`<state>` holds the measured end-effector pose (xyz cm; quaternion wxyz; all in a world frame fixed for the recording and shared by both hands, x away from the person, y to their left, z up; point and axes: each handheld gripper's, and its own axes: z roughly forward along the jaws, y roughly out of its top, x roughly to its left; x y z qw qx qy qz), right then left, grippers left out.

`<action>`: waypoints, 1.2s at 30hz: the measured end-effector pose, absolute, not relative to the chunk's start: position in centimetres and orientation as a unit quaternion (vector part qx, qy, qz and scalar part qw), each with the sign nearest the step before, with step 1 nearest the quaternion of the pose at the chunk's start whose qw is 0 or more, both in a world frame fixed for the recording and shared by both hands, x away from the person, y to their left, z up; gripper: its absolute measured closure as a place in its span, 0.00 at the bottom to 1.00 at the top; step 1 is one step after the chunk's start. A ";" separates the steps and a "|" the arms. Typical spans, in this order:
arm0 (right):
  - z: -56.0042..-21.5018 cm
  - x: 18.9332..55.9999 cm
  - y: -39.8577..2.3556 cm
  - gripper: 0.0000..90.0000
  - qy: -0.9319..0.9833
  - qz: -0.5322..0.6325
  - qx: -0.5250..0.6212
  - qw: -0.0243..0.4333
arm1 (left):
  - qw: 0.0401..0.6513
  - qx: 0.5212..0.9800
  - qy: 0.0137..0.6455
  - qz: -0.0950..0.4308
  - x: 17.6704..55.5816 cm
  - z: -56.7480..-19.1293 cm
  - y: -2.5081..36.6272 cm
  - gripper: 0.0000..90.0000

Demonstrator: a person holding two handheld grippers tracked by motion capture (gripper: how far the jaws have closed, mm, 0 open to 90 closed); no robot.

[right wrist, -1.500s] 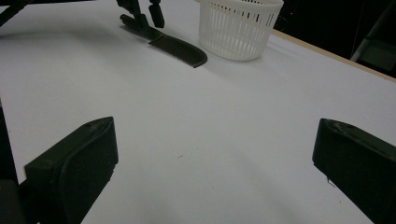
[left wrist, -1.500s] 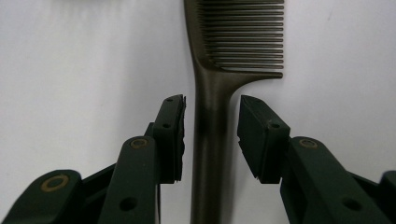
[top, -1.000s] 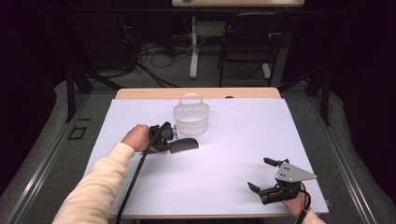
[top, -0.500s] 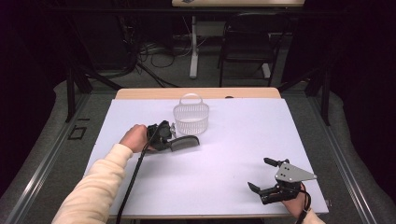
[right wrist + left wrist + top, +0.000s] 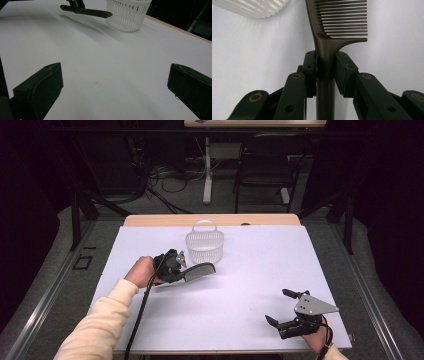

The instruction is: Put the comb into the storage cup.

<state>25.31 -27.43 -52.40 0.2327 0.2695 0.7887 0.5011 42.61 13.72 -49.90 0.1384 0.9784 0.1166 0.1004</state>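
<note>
1. Currently: left gripper (image 5: 176, 267) clamps the comb (image 5: 329, 37) by its handle, just beside the basket (image 5: 204, 246), off the table.
2. Right gripper (image 5: 285, 307) gapes empty, well apart from the basket.
3. Next, likely: lift comb over the basket rim, release.

left tool (image 5: 186, 268) reaches in from a cream-sleeved forearm, lying nearly level and pointing right with its jaws pinched tight on a dark comb (image 5: 329, 37), while the right tool (image 5: 280, 306) sits low at the bench's near right corner, jaws spread wide and gripping nothing.
</note>
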 end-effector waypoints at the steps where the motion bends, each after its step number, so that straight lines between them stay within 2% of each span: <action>1: -52.4 25.3 -27.4 0.00 0.789 0.501 0.269 0.234 | 0.144 0.977 0.119 0.100 42.5 -49.8 13.8 0.80; 20: -52.4 25.4 -27.4 0.00 0.791 0.498 0.270 0.231 | 0.227 0.955 0.164 0.093 41.1 -49.1 15.4 0.80; 36: -52.5 25.5 -27.4 0.00 0.793 0.495 0.272 0.230 | 0.247 0.945 0.185 0.103 40.2 -49.4 15.7 0.80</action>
